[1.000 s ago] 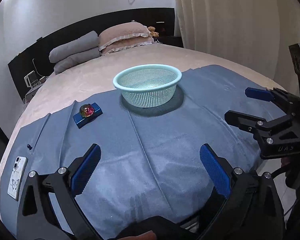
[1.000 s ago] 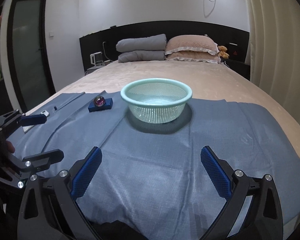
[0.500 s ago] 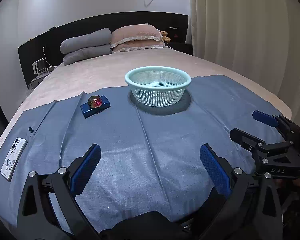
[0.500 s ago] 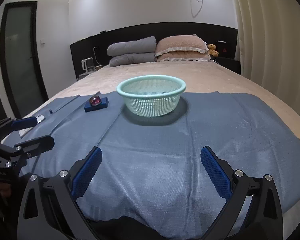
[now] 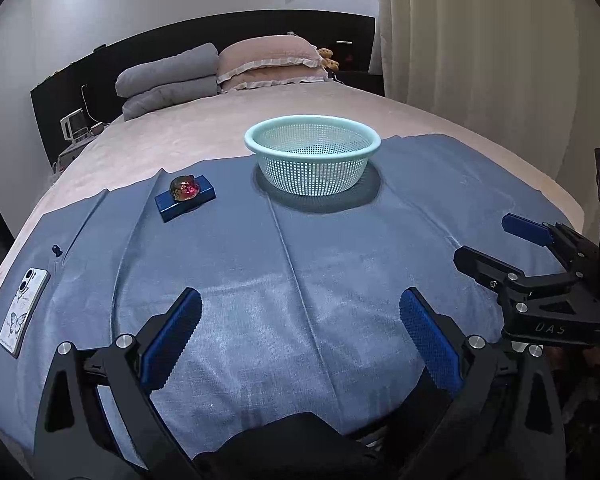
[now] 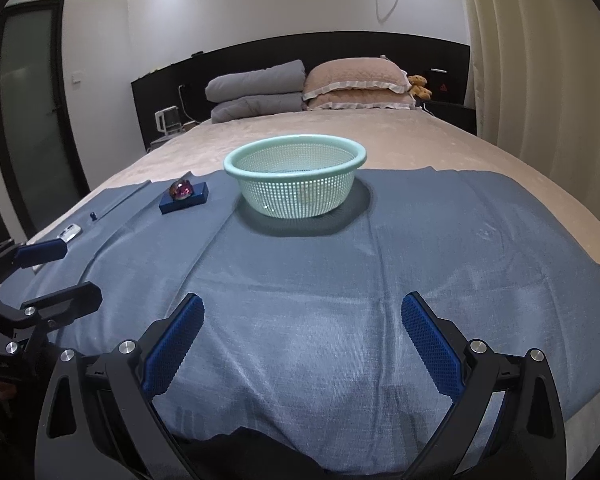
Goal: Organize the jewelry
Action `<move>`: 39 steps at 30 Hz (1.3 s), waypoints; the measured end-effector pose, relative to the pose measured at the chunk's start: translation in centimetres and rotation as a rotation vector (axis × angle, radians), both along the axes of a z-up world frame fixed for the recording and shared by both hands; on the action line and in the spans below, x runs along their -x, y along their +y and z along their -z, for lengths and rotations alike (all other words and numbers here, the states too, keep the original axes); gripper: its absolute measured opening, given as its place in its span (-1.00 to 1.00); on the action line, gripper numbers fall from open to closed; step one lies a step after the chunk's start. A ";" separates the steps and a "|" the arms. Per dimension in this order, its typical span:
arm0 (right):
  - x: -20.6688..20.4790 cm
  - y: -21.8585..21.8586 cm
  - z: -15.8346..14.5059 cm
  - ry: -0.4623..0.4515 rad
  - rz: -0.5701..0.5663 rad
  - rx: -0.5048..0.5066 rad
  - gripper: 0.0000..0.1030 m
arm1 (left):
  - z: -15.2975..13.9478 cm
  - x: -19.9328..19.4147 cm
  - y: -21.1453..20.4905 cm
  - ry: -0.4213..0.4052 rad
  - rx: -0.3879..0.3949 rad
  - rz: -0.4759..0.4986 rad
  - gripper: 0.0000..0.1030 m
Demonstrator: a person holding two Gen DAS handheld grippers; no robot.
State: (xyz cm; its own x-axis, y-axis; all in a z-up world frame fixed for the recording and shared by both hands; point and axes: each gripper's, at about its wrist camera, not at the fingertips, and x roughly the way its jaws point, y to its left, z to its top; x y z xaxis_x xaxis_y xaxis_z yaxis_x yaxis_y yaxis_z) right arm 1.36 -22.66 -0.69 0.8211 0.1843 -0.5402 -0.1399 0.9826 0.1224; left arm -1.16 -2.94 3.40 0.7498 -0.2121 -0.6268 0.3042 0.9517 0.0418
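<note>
Two grippers hover low over the blue cloth (image 6: 420, 248) on the bed, jaws spread wide on both, nothing between them. Left gripper (image 5: 300, 322) and right gripper (image 6: 302, 330) sit side by side, apart. Mint basket (image 5: 312, 160) stands ahead of both jaws, well apart. Blue box (image 5: 185, 199) with a reddish gem (image 5: 185, 188) on top lies ahead and left of both jaws, just left of the basket. Phone (image 5: 22, 310) lies face down, far left of the left jaws.

black left gripper (image 5: 300, 320), blue ridged pads (image 5: 172, 336), silver screws.
</note>
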 end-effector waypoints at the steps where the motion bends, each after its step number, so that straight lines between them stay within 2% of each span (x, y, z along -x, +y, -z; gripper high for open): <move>1: 0.0 0.1 0.1 0.003 -0.002 0.002 0.85 | 0.1 -0.1 0.0 0.008 0.003 0.002 0.89; 5: -0.1 0.1 0.2 0.007 -0.013 0.002 0.85 | 0.5 -0.3 0.1 0.041 0.011 0.011 0.89; 39: 0.3 0.4 0.2 -0.002 -0.027 0.010 0.84 | 0.2 0.5 -0.1 0.015 0.025 0.022 0.89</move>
